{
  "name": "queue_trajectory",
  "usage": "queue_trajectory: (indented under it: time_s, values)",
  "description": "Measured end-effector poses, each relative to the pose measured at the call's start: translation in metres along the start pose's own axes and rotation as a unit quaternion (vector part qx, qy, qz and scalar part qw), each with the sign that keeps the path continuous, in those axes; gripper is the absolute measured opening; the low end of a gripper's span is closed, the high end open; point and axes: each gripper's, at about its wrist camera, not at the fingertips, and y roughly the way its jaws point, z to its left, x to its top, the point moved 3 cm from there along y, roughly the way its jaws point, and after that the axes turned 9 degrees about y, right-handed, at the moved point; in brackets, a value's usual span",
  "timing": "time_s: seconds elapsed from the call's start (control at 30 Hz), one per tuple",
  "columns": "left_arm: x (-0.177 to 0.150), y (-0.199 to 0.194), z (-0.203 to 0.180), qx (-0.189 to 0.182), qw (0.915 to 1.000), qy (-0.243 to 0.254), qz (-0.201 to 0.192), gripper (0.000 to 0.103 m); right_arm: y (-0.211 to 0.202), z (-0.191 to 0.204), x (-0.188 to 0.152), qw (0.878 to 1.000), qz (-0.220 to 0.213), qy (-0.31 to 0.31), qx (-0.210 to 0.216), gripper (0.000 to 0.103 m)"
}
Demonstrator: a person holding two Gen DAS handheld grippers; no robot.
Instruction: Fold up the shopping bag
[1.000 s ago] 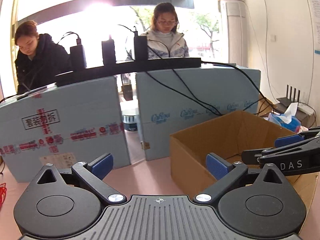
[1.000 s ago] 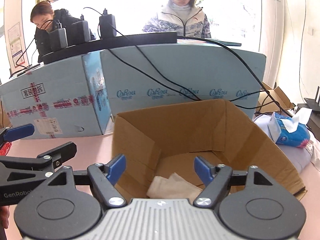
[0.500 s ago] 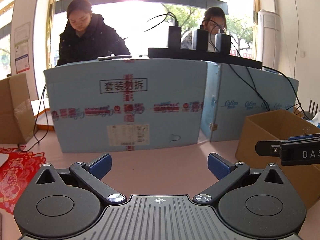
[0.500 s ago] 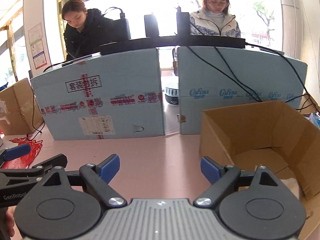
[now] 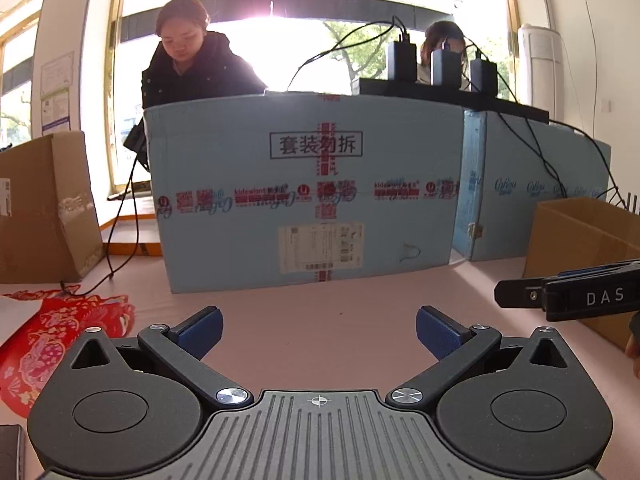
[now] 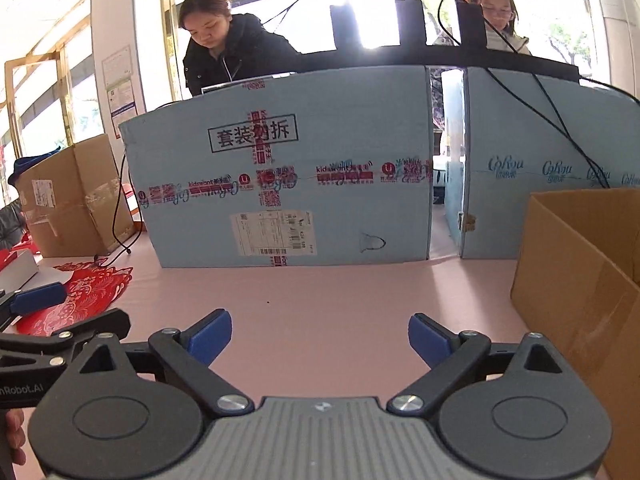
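No shopping bag shows in either view now. My left gripper (image 5: 318, 330) is open and empty, held low over the pink table (image 5: 320, 304). My right gripper (image 6: 320, 334) is open and empty too, over the same table (image 6: 320, 292). The right gripper also shows side-on at the right edge of the left wrist view (image 5: 560, 298). The left gripper shows at the left edge of the right wrist view (image 6: 52, 320). An open brown cardboard box stands at the right in both views (image 5: 580, 240) (image 6: 580, 280); its inside is hidden.
Two tall light-blue cartons (image 5: 312, 192) (image 6: 288, 172) wall off the back of the table. A red paper-cut (image 5: 52, 336) (image 6: 88, 292) lies at the left. A taped brown box (image 5: 44, 208) stands at the far left. Two people stand behind the cartons.
Both grippers have swung left, away from the open brown box. The folded cloth seen inside that box a second ago is out of view. Both stay open.
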Motion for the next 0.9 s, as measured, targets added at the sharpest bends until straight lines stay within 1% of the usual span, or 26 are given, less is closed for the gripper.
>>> queue_trajectory:
  time_s: [0.1, 0.17, 0.33, 0.53, 0.63, 0.7, 0.8, 0.87, 0.9]
  values:
    - [-0.013, 0.019, 0.009, 0.021, 0.9996, -0.005, 0.019, 0.103, 0.014, -0.011, -0.011, 1.0, 0.007, 0.007, -0.015, 0.097]
    - [-0.021, 0.028, 0.012, 0.024, 0.9993, -0.005, 0.029, 0.103, 0.024, -0.018, -0.017, 0.999, 0.011, 0.013, -0.031, 0.097]
    - [-0.035, 0.052, 0.013, 0.02, 0.9982, -0.021, 0.052, 0.103, 0.042, -0.033, -0.03, 0.998, 0.017, 0.021, -0.05, 0.097]
    - [-0.046, 0.079, 0.012, 0.018, 0.9965, -0.027, 0.078, 0.103, 0.063, -0.043, -0.038, 0.998, 0.009, -0.008, -0.067, 0.097]
    - [-0.049, 0.09, 0.011, 0.023, 0.9958, -0.018, 0.087, 0.103, 0.078, -0.05, -0.043, 0.996, 0.015, -0.027, -0.078, 0.097]
    - [-0.05, 0.098, 0.011, 0.019, 0.9948, -0.015, 0.099, 0.103, 0.084, -0.053, -0.044, 0.996, 0.018, -0.036, -0.078, 0.097]
    - [-0.054, 0.108, 0.01, 0.016, 0.992, -0.015, 0.124, 0.103, 0.096, -0.056, -0.049, 0.996, 0.03, -0.041, -0.079, 0.097]
    - [-0.055, 0.107, 0.009, 0.019, 0.992, -0.014, 0.124, 0.103, 0.102, -0.056, -0.051, 0.995, 0.044, -0.043, -0.076, 0.097]
    - [-0.056, 0.107, 0.008, 0.021, 0.9921, -0.011, 0.124, 0.103, 0.104, -0.056, -0.052, 0.995, 0.048, -0.045, -0.075, 0.099]
